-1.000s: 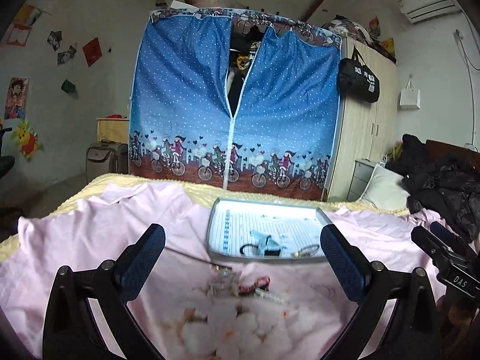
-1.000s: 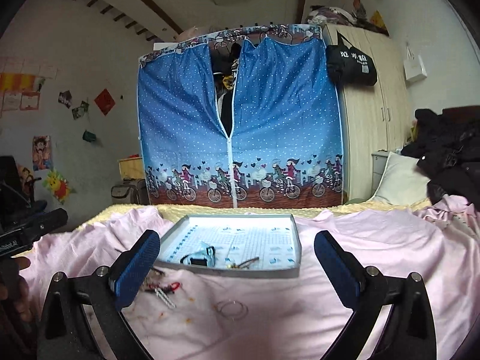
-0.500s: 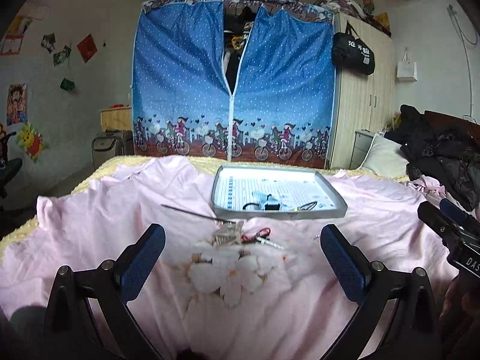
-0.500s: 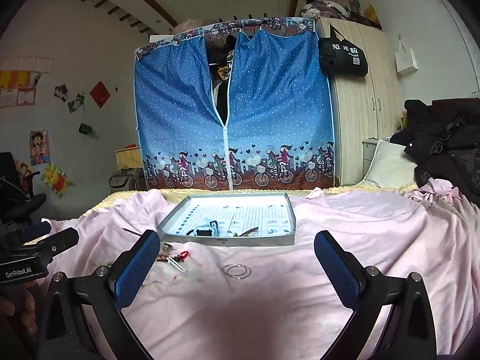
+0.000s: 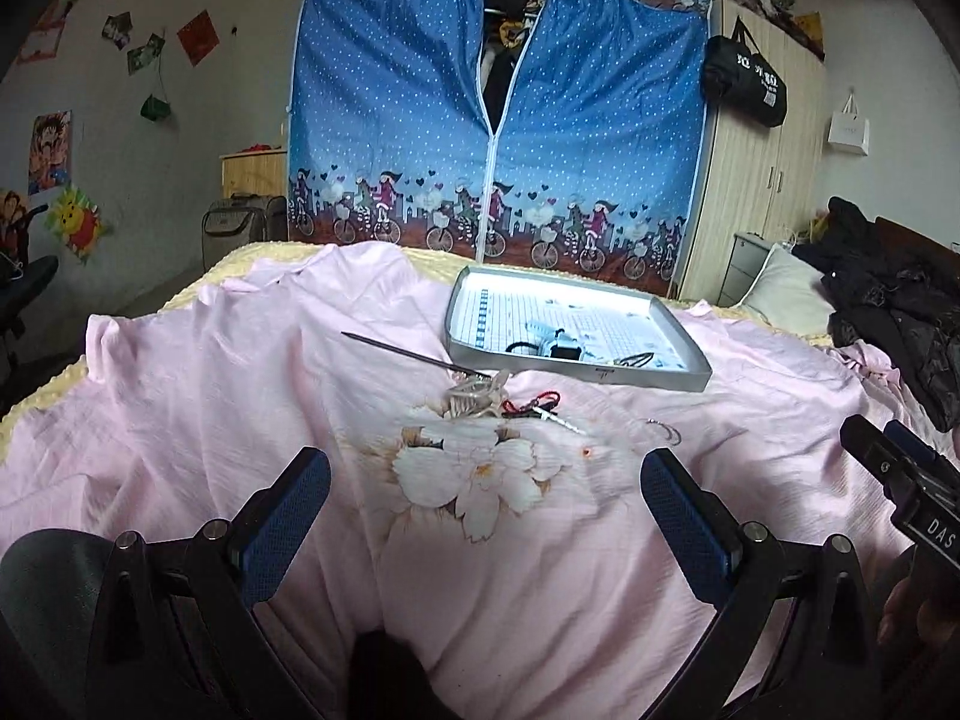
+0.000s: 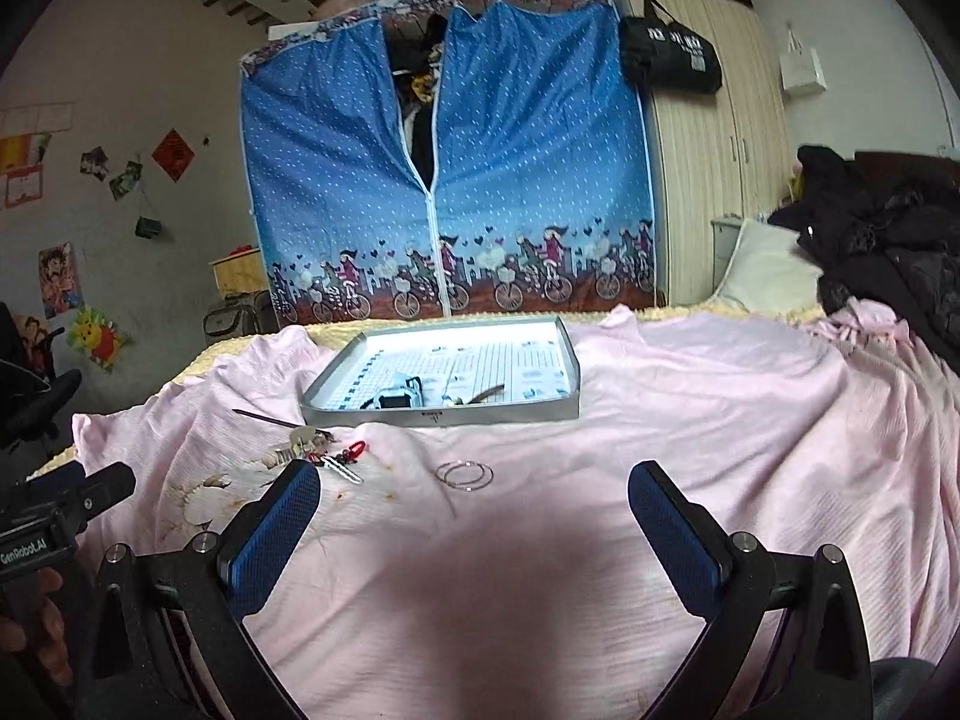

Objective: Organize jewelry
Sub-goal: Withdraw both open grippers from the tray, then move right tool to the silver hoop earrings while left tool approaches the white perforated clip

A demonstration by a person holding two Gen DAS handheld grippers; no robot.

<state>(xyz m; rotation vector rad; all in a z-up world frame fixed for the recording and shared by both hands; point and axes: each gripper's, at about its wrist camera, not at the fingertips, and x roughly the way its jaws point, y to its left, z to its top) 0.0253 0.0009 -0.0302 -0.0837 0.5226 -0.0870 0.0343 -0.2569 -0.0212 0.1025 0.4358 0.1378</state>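
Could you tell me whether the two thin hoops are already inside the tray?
No, the hoops lie on the pink sheet in front of the tray, outside its rim.

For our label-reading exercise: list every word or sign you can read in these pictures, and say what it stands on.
"GenRobot.AI": on the left tongs, seen from the right wrist.
"DAS", cut off by the edge: on the right tongs, seen from the left wrist.
White print on the black bag: too blurred.
Print lining the tray: too small.

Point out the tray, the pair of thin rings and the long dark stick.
tray (image 6: 498,414), right wrist view, front wall.
thin rings (image 6: 465,474), right wrist view, where the two overlap.
long dark stick (image 5: 408,354), left wrist view, mid-shaft.
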